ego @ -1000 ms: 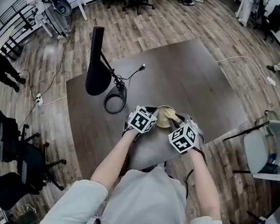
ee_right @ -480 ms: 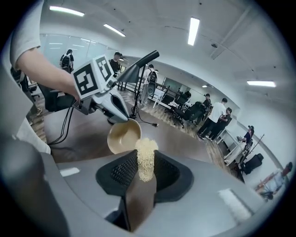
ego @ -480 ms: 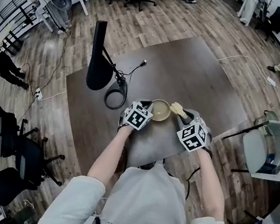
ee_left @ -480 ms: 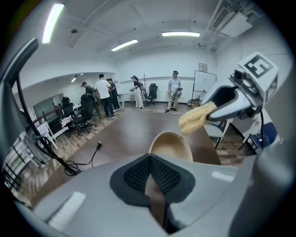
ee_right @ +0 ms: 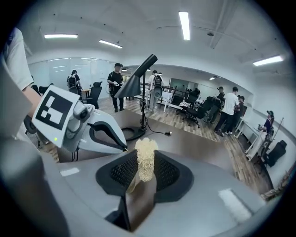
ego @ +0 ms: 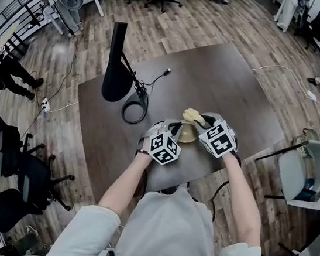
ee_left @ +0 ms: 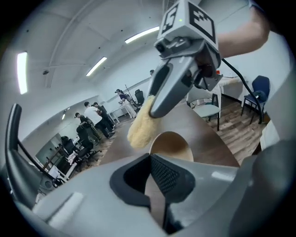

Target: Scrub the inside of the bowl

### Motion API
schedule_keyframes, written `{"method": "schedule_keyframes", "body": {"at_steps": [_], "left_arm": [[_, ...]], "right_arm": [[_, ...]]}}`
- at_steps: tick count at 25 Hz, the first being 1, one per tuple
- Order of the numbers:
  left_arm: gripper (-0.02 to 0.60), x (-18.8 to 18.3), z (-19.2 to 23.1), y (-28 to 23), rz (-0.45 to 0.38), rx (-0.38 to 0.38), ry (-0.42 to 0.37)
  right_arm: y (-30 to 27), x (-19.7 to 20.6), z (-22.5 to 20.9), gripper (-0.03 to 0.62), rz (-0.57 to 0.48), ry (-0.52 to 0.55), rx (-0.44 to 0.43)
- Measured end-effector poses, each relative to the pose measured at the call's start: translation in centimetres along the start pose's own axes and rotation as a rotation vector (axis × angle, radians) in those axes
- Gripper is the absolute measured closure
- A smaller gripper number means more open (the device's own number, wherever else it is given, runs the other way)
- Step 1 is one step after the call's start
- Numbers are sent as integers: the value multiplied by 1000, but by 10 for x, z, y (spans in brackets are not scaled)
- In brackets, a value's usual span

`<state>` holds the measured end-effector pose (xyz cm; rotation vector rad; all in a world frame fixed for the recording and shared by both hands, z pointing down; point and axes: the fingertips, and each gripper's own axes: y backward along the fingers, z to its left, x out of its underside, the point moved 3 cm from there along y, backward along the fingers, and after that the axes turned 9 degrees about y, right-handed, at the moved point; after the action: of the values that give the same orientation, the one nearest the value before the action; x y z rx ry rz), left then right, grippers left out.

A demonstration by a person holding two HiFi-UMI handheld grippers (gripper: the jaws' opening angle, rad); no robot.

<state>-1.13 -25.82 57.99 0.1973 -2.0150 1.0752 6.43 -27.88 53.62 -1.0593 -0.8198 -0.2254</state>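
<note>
Head view and both gripper views. The left gripper point(ego: 173, 137) is pressed onto the near rim of the bowl point(ego: 186, 134), just below centre frame. In the left gripper view its ribbed black pads pinch the thin rim point(ee_left: 150, 172), and the bowl point(ee_left: 172, 146) turns its round tan opening toward the camera. The right gripper point(ego: 203, 123) is clamped on the scrubber point(ego: 192, 116), a pale yellow fibrous wad held upright between the pads point(ee_right: 145, 167). In the left gripper view the scrubber point(ee_left: 140, 126) sits at the bowl's upper-left rim, outside the hollow; whether they touch cannot be told.

The work lies close to the lower edge of the table point(ego: 225, 86), a smooth dark brown slab with rounded corners. Bare tabletop extends toward upper right. To the upper left a black lamp point(ego: 117, 77) with a ring base and trailing cable point(ego: 154, 82) stands near the left gripper. Wood-plank floor point(ego: 180, 27) surrounds the table.
</note>
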Motion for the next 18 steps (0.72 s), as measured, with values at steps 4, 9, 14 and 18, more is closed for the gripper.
{"method": "schedule_keyframes", "body": {"at_steps": [4,9,14,18], "left_arm": [[578,-6,-5,4,-12,-45,-100],[577,-4,4,6,-10,-77,-104],[577,0,7,8,-10,-75,-84],[577,3,14,8,-25,-50,40]], "right_arm": [[-15,-18,14,471,-12,29,-27],[-23,-23,23,471,21,112,20],[-21,-13,18,471,63,125,15],[-17,1,12,473,93,111,25]]}}
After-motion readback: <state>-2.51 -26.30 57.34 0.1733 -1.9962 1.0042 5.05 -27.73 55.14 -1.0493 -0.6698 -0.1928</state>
